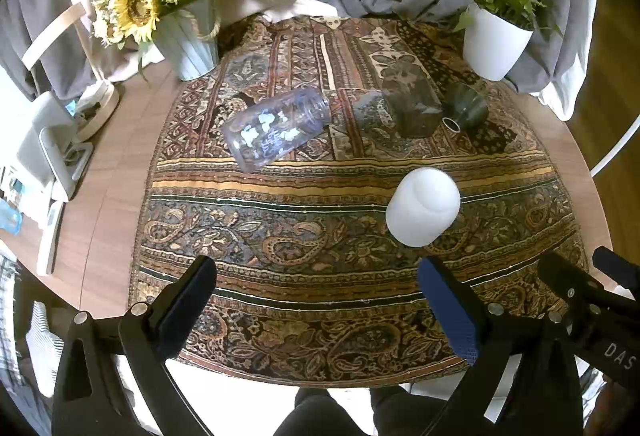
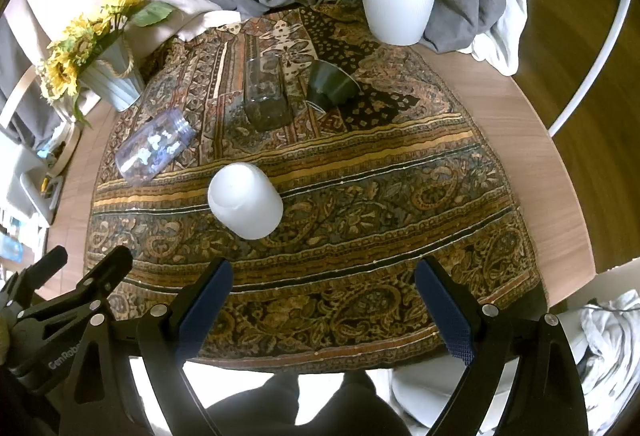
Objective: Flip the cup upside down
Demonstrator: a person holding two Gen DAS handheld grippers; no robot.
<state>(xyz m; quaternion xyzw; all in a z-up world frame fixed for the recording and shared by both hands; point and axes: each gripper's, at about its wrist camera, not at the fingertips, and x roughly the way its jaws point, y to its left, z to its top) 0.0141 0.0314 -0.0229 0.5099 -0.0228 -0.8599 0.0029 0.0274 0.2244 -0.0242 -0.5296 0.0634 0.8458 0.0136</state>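
A white cup stands on the patterned cloth with its closed rounded end up; it also shows in the right wrist view. A clear purple cup lies on its side to the left. A dark smoky glass and a dark green cup lie on their sides farther back. My left gripper is open and empty, above the cloth's near edge. My right gripper is open and empty, right of the white cup.
A sunflower bucket stands at the back left and a white plant pot at the back right. Grey fabric hangs behind the round wooden table. The right gripper's body shows at the lower right of the left wrist view.
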